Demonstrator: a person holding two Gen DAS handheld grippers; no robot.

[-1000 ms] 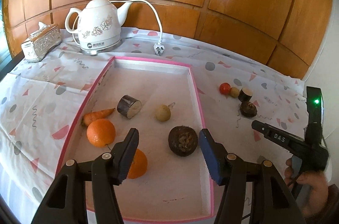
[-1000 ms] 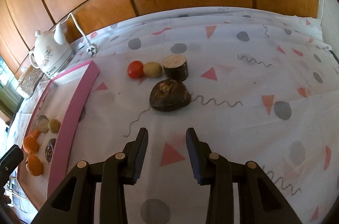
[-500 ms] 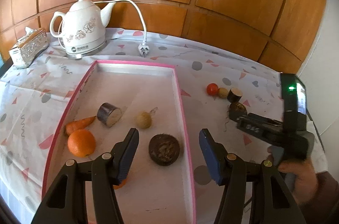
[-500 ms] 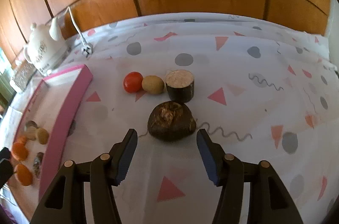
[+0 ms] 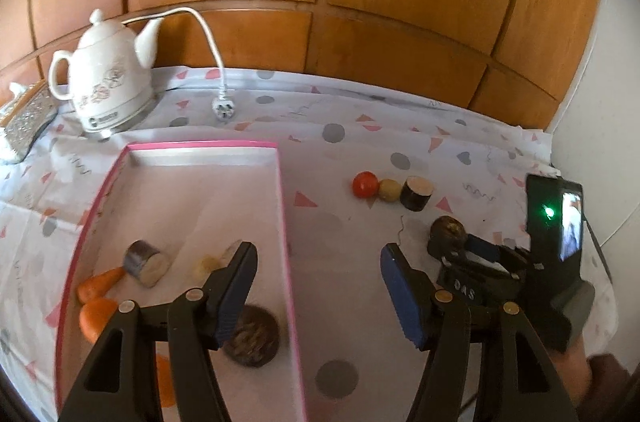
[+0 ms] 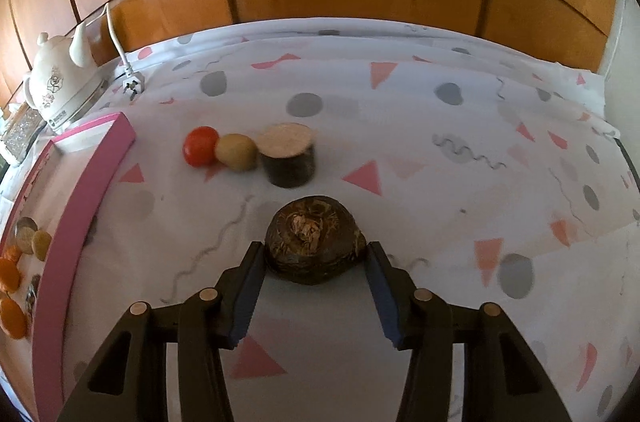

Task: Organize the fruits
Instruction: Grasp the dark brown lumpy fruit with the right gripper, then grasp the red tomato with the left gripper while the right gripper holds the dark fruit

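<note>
A dark brown round fruit (image 6: 314,242) lies on the cloth between the open jaws of my right gripper (image 6: 316,262), whose pads sit at its two sides. It also shows in the left wrist view (image 5: 447,230). Behind it stand a red tomato (image 6: 200,146), a tan round fruit (image 6: 236,151) and a dark cut stub (image 6: 289,155). My left gripper (image 5: 316,282) is open and empty above the right rim of the pink tray (image 5: 280,190). The tray holds another brown fruit (image 5: 254,336), a cut stub (image 5: 146,262), a carrot (image 5: 98,282) and oranges (image 5: 96,316).
A white kettle (image 5: 108,78) with its cord and plug (image 5: 223,108) stands at the back left, beside a silver tissue box (image 5: 24,118). Wooden panels close the back. A white wall is at the right.
My right gripper has moved forward until the brown fruit sits between its jaws. My left gripper has shifted right, from over the tray to over its right rim.
</note>
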